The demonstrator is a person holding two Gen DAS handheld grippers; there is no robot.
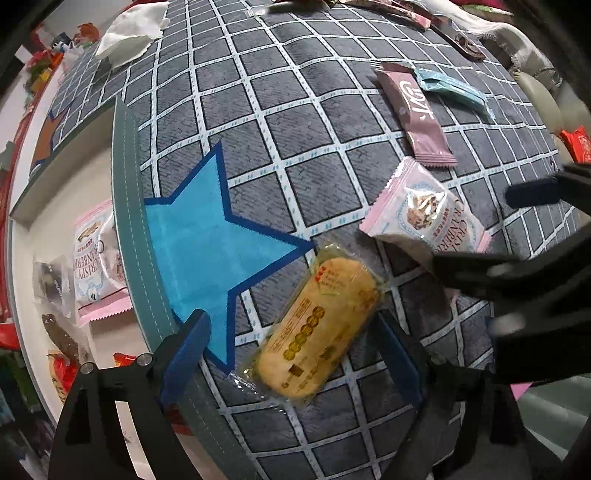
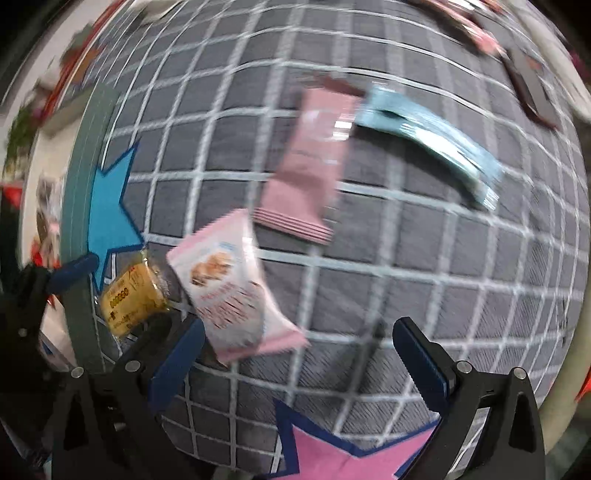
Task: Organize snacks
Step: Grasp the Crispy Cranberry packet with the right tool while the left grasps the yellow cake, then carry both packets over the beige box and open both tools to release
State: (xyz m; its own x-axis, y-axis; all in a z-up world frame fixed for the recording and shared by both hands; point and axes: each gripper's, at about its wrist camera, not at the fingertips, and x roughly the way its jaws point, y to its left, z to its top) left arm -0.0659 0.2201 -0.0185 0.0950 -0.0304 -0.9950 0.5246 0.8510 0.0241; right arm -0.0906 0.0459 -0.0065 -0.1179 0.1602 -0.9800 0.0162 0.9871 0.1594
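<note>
The left gripper [image 1: 291, 354] hangs over the checked cloth [image 1: 258, 122] on the bench, jaws wide apart, with the yellow cake [image 1: 319, 330] lying flat between its blue fingers [image 1: 186, 347], touched by neither. The cake sits low in the middle of the left wrist frame, its upper end just beside a point of the blue star [image 1: 199, 243] printed on the cloth.

To the right of centre lies a pink-and-white cranberry pack [image 1: 424, 214], its lower right corner hidden behind the dark, blurred right gripper [image 1: 517, 266] that enters from the right edge. Above it, in the upper right, a mauve bar [image 1: 415, 114] lies beside a pale blue pack [image 1: 452, 90], their upper ends overlapping. A white tissue [image 1: 127, 33] sits at the upper left.

Past the cloth's green hem [image 1: 133, 221], at the left edge, a white tray [image 1: 22, 236] holds a second cranberry pack [image 1: 98, 258] and other wrapped snacks, too small to name.

The right wrist view is smeared. The right gripper [image 2: 295, 350] has its jaws apart with nothing between them, above the cloth [image 2: 443, 258]. The cranberry pack [image 2: 232, 288] lies at lower left of centre, near the left finger. The cake [image 2: 131, 295] and left gripper [image 2: 74, 269] show at the left edge, and a pink star [image 2: 351, 454] sits at the bottom.
</note>
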